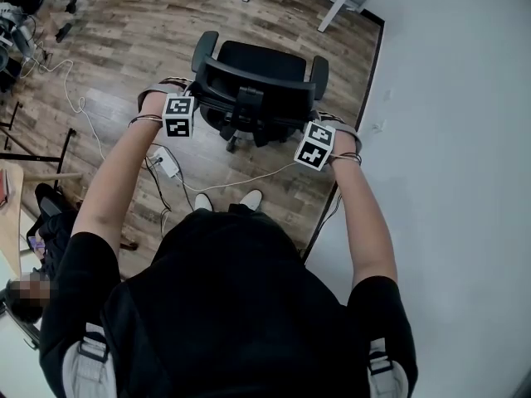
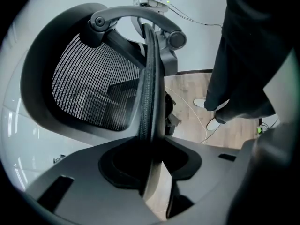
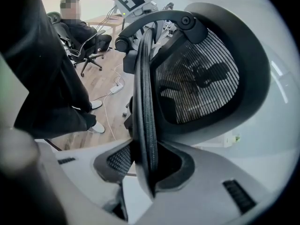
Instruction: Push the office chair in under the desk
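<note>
A black mesh-backed office chair (image 1: 253, 63) stands on the wood floor in front of me, its backrest towards me. My left gripper (image 1: 199, 99) sits at the left end of the backrest's top edge, and my right gripper (image 1: 304, 121) at the right end. In the left gripper view the backrest rim (image 2: 151, 88) runs straight down between the jaws of the left gripper (image 2: 151, 158), which are shut on it. In the right gripper view the rim (image 3: 143, 102) is likewise clamped in the right gripper (image 3: 146, 165). The chair's wheels are hidden.
A white wall (image 1: 448, 98) with a dark baseboard runs along the right. White desk legs (image 1: 336, 7) stand beyond the chair. A power strip (image 1: 168, 164) and cables lie on the floor to the left. A person sits at the lower left beside a wooden table (image 1: 10, 214).
</note>
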Demonstrator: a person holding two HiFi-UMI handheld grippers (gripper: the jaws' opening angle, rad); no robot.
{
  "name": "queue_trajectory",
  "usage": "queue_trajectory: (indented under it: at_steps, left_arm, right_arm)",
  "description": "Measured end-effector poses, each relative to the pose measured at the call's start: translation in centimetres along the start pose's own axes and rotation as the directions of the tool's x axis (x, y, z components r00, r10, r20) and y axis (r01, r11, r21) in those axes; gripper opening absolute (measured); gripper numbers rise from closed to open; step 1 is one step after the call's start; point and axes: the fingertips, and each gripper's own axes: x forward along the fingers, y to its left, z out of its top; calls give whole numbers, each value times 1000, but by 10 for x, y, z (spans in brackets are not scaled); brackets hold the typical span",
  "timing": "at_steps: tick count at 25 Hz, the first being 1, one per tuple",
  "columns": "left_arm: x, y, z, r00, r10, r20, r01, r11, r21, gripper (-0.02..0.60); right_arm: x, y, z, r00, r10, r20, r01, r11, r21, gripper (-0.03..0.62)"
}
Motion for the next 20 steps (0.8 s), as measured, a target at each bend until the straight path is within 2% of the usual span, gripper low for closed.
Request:
queue_trajectory:
  at_steps: [3, 7, 12, 20]
  left_arm:
    - [6, 0, -1, 1000, 4, -12, -4, 1000, -5, 123]
    - [19, 44, 2, 999, 5, -36, -5, 1000, -9, 123]
    - [34, 83, 1, 998, 7, -60, -8, 1000, -2, 123]
    - [59, 144, -19, 999, 25, -45, -23, 999, 32, 123]
  right_arm:
    - [4, 0, -1, 1000, -27, 15, 28, 999, -16, 126]
    - [6, -43, -8, 998, -24, 52, 26, 999, -36, 126]
    - [12, -79, -13, 995, -69, 75, 72, 996, -47, 124]
    - [32, -133, -1, 996, -72, 60, 74, 997, -19, 123]
